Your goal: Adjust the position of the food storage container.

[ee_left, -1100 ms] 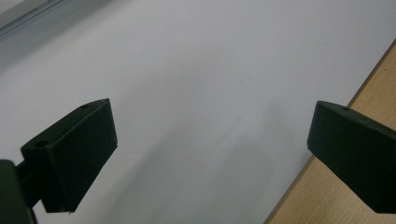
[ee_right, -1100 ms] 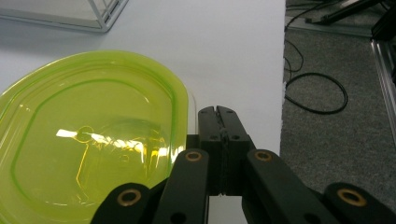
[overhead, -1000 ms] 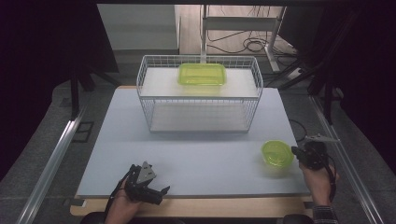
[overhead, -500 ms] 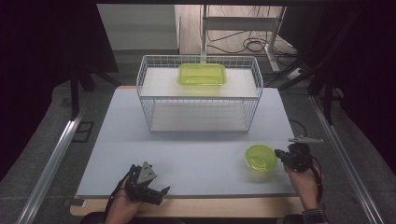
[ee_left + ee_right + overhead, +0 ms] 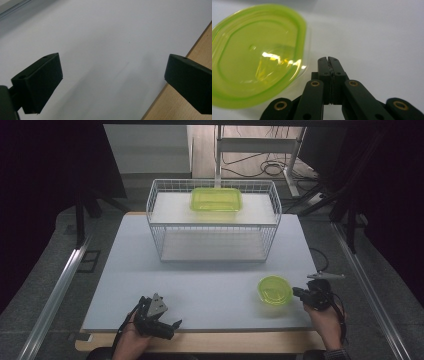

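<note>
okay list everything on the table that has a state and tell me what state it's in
Round green container: upright on the table, lid on, beside the right gripper.
Rectangular green container: lid on, on the wire basket's upper shelf.
Left gripper: open, nothing between its jaws.
Right gripper: shut, holding nothing.

Round container (image 5: 275,290) on table (image 5: 200,285), before wire basket (image 5: 214,222).

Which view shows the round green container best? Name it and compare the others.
The right gripper view: the round green container looms close there, its rim and translucent top sharp, just beside the right gripper, whose jaws are shut. The high view shows it small on the white table. The left gripper view looks at bare tabletop.
</note>
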